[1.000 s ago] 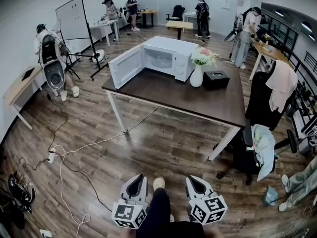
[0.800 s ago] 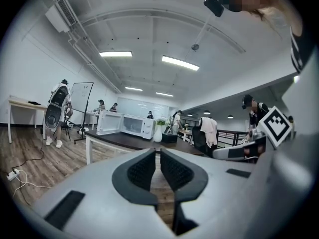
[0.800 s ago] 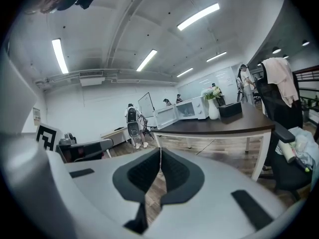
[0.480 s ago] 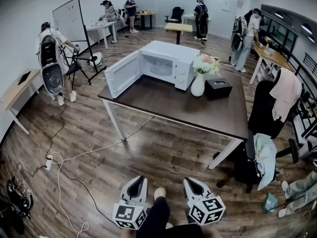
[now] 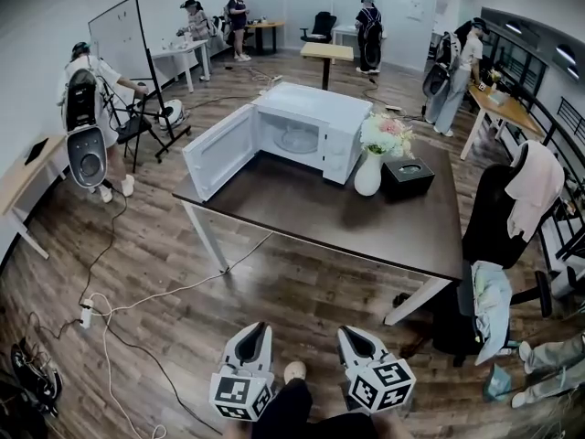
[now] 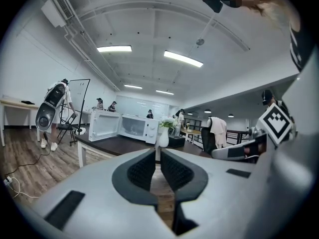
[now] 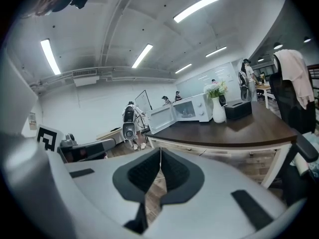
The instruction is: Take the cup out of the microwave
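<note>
Fingers (image 6: 142, 171) pressed together, empty, on left gripper (image 5: 255, 329) and right gripper (image 5: 351, 333); the cup, unseen inside the microwave (image 5: 340, 117) at the table's (image 5: 302, 204) far-left corner, is probably light, rigid, breakable: pinch its wall.

One high, two low; microwave (image 5: 340, 144) shared

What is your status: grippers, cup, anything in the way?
Left gripper and right gripper shut, empty. White microwave on dark brown table, door open; cup inside not clear. White flower vase beside it, not blocking.
</note>
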`<control>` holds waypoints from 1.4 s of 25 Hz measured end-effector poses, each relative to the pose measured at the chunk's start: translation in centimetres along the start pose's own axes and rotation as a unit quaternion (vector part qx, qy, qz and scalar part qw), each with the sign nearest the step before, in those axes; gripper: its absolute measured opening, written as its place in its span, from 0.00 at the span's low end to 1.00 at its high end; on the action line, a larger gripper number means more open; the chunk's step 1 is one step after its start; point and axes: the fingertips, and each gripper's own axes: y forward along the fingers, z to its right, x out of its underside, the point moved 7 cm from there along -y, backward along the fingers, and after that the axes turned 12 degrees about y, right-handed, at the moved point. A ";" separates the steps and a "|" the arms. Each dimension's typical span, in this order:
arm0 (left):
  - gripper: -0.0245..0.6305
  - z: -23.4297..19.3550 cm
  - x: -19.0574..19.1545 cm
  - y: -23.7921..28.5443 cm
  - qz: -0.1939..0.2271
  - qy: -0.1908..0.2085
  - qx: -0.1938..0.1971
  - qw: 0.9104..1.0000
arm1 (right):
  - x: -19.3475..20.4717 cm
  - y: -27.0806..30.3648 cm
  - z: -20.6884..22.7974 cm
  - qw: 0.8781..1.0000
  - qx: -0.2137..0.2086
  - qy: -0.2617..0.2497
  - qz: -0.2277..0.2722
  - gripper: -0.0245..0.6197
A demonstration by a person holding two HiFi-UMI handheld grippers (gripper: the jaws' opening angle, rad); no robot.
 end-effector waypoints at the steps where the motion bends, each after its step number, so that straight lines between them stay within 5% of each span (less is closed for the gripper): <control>1: 0.05 -0.4 -0.2 0.7 0.000 0.000 0.001 1.000 | -0.5 0.7 0.2 1.000 0.000 0.001 0.000 0.03; 7: 0.09 -3.0 -0.9 5.0 0.000 0.006 0.009 1.000 | -2.8 4.7 1.0 1.000 0.000 0.002 0.004 0.03; 19: 0.59 -6.9 -0.9 11.4 0.002 0.010 0.026 1.000 | -5.3 10.8 2.6 1.000 0.013 0.011 0.013 0.03; 35: 0.77 -10.6 -0.1 13.5 -0.014 -0.004 -0.014 1.000 | -6.4 13.9 2.4 1.000 0.021 0.015 0.004 0.03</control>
